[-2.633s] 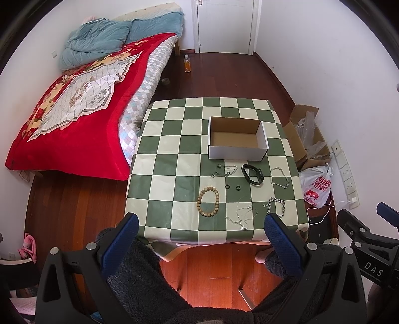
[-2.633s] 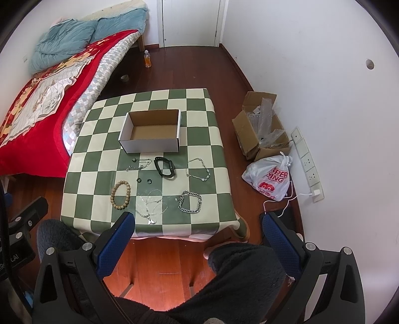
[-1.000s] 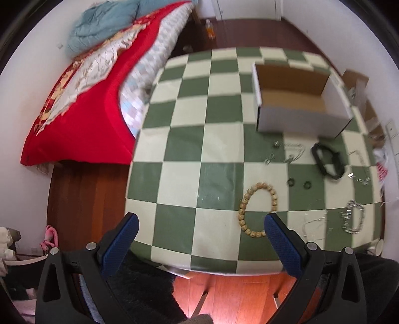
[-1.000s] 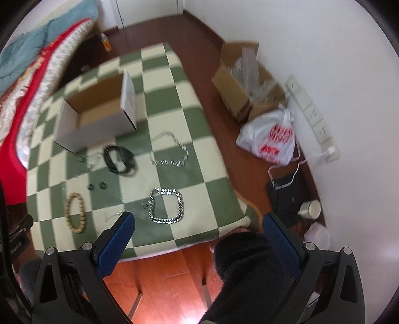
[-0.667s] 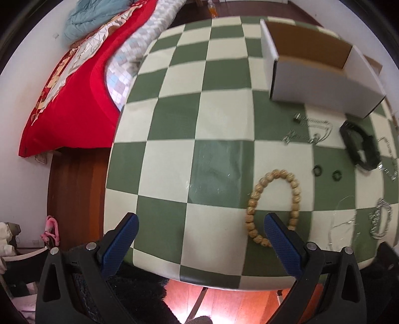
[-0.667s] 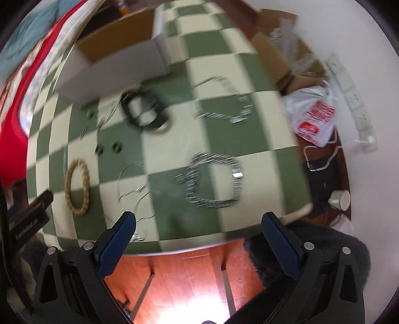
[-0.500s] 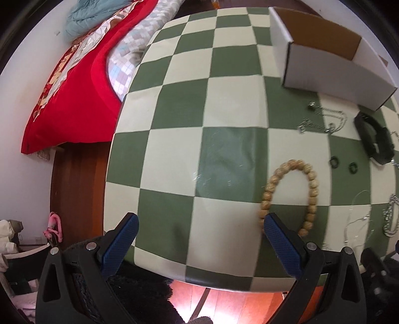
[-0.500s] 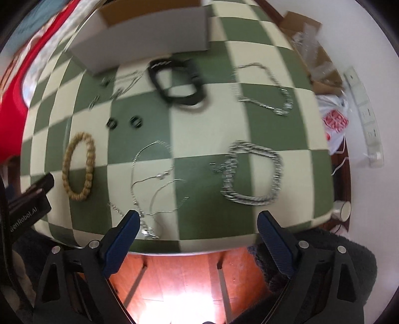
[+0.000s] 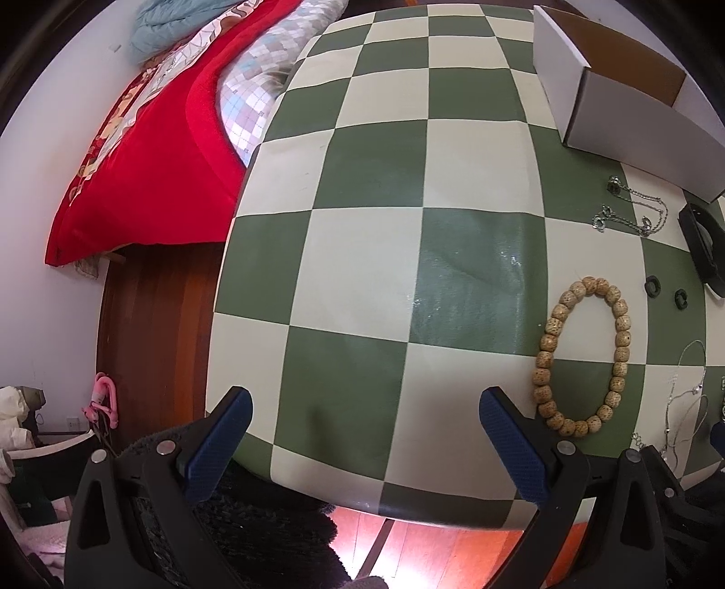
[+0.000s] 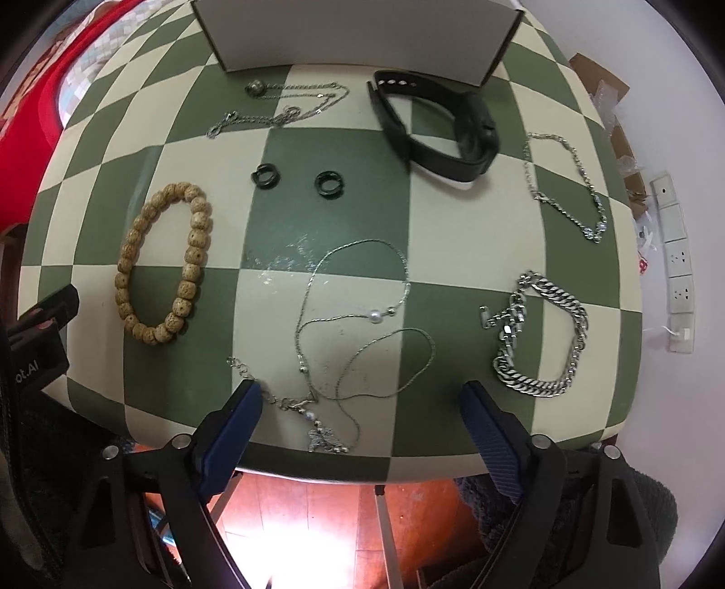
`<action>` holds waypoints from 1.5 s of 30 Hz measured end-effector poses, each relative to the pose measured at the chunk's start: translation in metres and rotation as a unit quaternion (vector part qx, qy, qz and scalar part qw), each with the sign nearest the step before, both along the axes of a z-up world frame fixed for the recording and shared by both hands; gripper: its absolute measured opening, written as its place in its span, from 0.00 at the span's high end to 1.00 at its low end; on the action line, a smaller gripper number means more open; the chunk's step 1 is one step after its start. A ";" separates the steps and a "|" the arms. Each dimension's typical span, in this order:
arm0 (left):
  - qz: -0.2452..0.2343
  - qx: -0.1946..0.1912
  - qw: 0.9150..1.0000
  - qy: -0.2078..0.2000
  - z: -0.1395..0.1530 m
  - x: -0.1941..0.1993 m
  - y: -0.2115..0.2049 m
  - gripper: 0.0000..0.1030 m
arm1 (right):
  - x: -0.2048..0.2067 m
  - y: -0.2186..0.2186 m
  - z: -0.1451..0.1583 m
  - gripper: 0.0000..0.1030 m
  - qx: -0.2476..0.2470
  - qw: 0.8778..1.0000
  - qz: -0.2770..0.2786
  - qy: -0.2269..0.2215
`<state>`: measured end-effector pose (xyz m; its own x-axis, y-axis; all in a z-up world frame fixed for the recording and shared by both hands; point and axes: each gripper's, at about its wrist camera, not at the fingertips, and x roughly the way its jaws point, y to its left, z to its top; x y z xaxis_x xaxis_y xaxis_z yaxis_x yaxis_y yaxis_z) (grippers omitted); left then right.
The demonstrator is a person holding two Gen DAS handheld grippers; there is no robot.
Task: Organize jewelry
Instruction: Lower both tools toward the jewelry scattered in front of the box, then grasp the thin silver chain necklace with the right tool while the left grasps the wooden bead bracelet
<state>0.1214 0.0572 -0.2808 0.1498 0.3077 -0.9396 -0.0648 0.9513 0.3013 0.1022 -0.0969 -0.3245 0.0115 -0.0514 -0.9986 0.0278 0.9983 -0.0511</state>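
I had brought both tools down from a high, room-wide view to just above the checked tablecloth (image 9: 371, 253), so the bed and the door had dropped out of sight and the jewelry filled the frame. That told me the reaching part was nearly over and no piece had yet been lifted; the white cardboard box (image 10: 358, 36) stood at the far side, and what showed of its inside in the left view looked bare. My right gripper (image 10: 360, 407) hung with its fingers wide apart over the near edge, and the thin pearl necklace (image 10: 358, 317) lay between and just ahead of them, its butterfly pendant (image 10: 324, 437) nearest me. I judged that this tangle of fine chain was my first pick (a fiddly one, since the strands cross each other). The heavy curb chain (image 10: 539, 335) sat just off my right finger, the black watch band (image 10: 435, 131) and two small black rings (image 10: 294, 179) farther out. My left gripper (image 9: 367, 417) was likewise spread and empty, over a bare square, with the wooden bead bracelet (image 9: 584, 353) just beside its right finger. Against the earliest view, where the whole table sat small and distant, everything on the cloth lay in the same order; only my vantage had closed in.
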 end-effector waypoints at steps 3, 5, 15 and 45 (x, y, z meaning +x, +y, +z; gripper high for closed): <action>0.001 -0.003 1.000 0.001 0.000 0.000 0.001 0.01 | 0.000 0.000 0.000 0.13 0.004 1.000 0.004 -0.002; 0.000 -0.006 1.000 0.003 -0.001 -0.001 0.000 0.01 | 0.001 0.003 0.001 0.14 0.010 1.000 0.006 -0.006; -0.023 -0.074 0.997 0.025 -0.008 0.003 -0.020 0.01 | 0.008 -0.004 0.013 0.97 0.010 0.999 -0.015 -0.033; -0.021 -0.125 0.992 0.004 0.015 -0.002 -0.022 0.94 | 0.011 -0.040 0.005 0.41 0.095 0.993 -0.072 0.014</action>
